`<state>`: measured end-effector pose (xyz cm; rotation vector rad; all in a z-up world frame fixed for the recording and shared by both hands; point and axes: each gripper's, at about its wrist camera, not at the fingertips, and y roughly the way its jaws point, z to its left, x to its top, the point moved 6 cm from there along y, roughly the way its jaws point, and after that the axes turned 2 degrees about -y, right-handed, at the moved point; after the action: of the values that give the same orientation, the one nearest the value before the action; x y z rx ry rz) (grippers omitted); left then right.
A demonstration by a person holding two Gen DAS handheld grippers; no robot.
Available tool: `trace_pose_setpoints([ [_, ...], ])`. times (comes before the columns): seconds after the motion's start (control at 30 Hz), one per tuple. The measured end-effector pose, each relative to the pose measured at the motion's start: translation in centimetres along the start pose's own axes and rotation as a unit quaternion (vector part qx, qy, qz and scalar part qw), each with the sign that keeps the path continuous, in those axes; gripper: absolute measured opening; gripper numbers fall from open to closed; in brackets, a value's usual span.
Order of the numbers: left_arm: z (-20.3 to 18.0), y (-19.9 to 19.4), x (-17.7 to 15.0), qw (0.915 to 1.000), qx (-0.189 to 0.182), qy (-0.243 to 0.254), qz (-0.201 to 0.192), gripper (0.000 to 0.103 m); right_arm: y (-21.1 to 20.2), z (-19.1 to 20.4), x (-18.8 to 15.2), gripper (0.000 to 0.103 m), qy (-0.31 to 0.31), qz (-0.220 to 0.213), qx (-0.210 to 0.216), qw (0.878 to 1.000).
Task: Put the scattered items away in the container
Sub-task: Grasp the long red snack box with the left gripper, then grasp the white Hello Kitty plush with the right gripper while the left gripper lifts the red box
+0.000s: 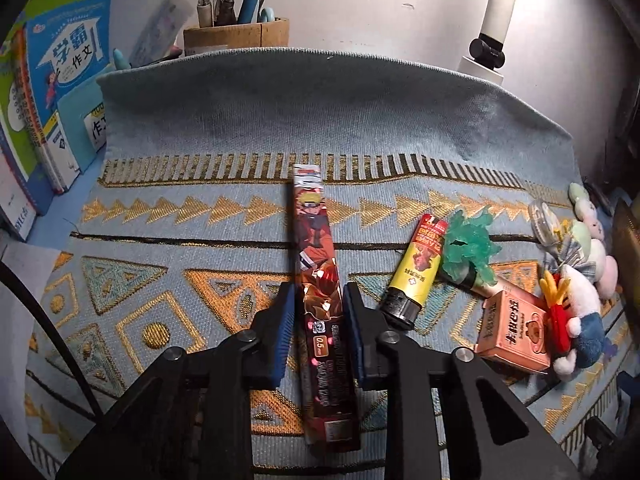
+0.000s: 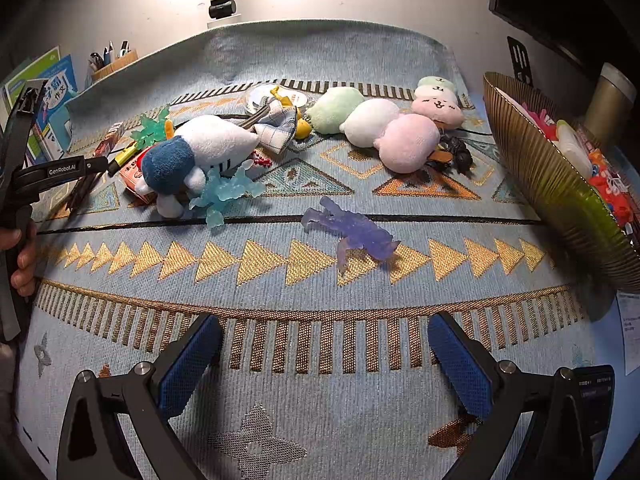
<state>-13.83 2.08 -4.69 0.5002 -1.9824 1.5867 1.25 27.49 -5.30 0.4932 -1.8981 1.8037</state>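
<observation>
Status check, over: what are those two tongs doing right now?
Left tongs shut on long pen box. Right tongs open, empty, over mat. Purple figure loose ahead; basket on the right. Path clear.

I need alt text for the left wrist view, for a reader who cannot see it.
The left tool is shut on a long, narrow orange pen box lying on a blue patterned cloth. To the right lie a yellow tube, a pink box and a plush toy.

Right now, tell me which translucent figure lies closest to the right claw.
The purple figure, lying alone on the gold triangle band. The pale blue one and green one sit farther back by the plush.
</observation>
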Motion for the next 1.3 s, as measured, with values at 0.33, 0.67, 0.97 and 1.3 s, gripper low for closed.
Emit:
trace_pose_setpoints([
  [0.33, -3.0, -6.0, -6.6, 0.9953, -0.096, 0.010, 0.004, 0.015, 0.0, 0.0, 0.0, 0.103, -0.001, 0.004, 0.002, 1.000],
  [0.67, -1.3, -4.4, -5.3, 0.9908, -0.132, -0.031, 0.006, 0.028, -0.3, 0.5, 0.5, 0.094, 0.030, 0.037, 0.023, 0.999],
  [0.97, -1.3, -4.2, -5.5, 0.9913, -0.129, -0.028, 0.005, 0.028, -1.2, 6.0, 8.6, 0.071, 0.065, -0.005, 0.122, 0.990],
  [1.3, -1.4, -4.2, -5.5, 0.9905, -0.134, -0.032, 0.004, 0.031, 4.2, 5.8, 11.3, 0.049, 0.111, 0.043, 0.103, 0.988],
])
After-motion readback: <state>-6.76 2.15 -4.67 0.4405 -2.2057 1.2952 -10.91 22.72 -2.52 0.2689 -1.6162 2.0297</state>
